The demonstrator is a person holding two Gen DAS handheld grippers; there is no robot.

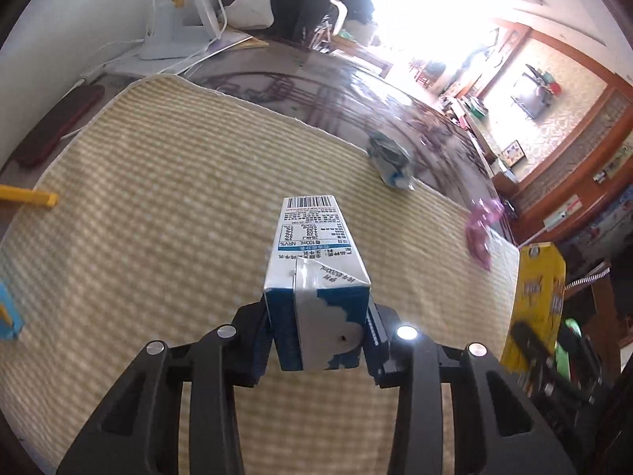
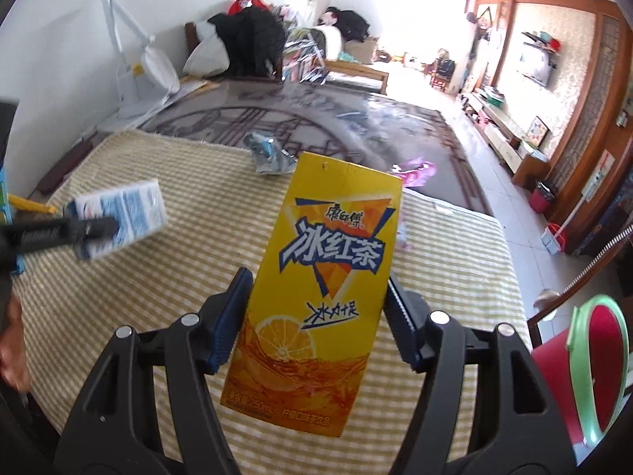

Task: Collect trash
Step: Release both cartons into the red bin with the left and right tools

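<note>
Both grippers loaded — left gripper (image 1: pixel 318 340) clamped on milk carton (image 1: pixel 316 273), right gripper (image 2: pixel 316 324) on tea carton (image 2: pixel 324 277); beyond the fingers, crumpled wrapper (image 1: pixel 389 162) and pink wrapper (image 1: pixel 480 233) left — nothing binned yet.

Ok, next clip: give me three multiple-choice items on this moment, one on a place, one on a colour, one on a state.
1. Where does the crumpled blue-and-white carton lie?
A. at the far edge of the checked mat
B. inside the red bin
C. in the left claw

2. What colour is the carton in the right claw?
A. green
B. yellow
C. pink

3. What is the left claw doing?
A. hanging open over nothing
B. pressing on the pink wrapper
C. gripping a blue-and-white milk carton

Answers:
1 A, it rests where the mat meets the dark glossy table.
2 B, the iced tea carton is yellow with an orange slice printed low on it.
3 C, the milk carton sits clamped between its pads, clear of the mat.
</note>
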